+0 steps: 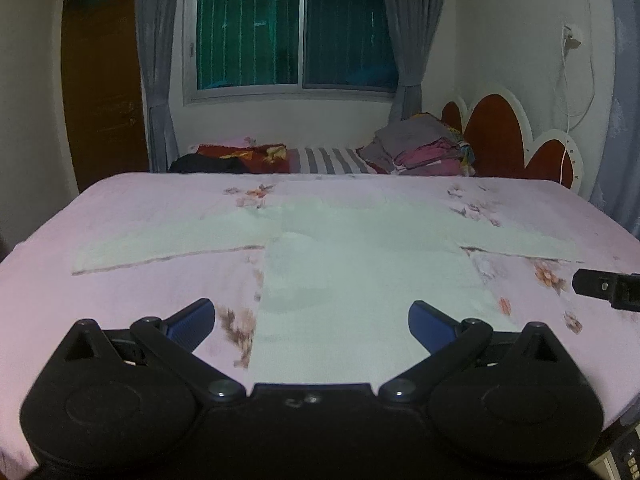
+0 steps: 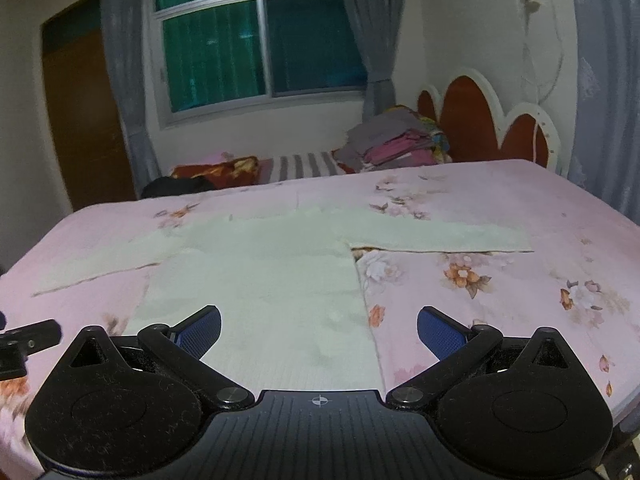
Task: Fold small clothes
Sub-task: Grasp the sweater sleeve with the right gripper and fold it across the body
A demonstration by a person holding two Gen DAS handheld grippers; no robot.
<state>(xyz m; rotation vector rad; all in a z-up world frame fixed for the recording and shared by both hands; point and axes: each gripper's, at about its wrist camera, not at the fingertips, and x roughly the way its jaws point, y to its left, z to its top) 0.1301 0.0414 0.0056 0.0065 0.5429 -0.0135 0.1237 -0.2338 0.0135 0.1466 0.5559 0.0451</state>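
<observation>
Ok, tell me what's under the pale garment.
The pale garment lies flat on the pink floral sheet. The sheet shows all around it; whatever is beneath the cloth is covered.

Both wrist views low over the bed (image 1: 120, 216), facing the window (image 1: 288, 36), sharing the pale garment (image 2: 260, 280)

The left gripper (image 1: 311, 322) and the right gripper (image 2: 319, 330) hover side by side above the pale garment's (image 1: 340, 280) near hem, both with blue-padded fingers spread wide, gripping nothing.

Matt pale knit garment (image 1: 352, 248) on soft floral cotton sheet (image 1: 160, 208); glossy wooden door (image 1: 104, 80)
</observation>
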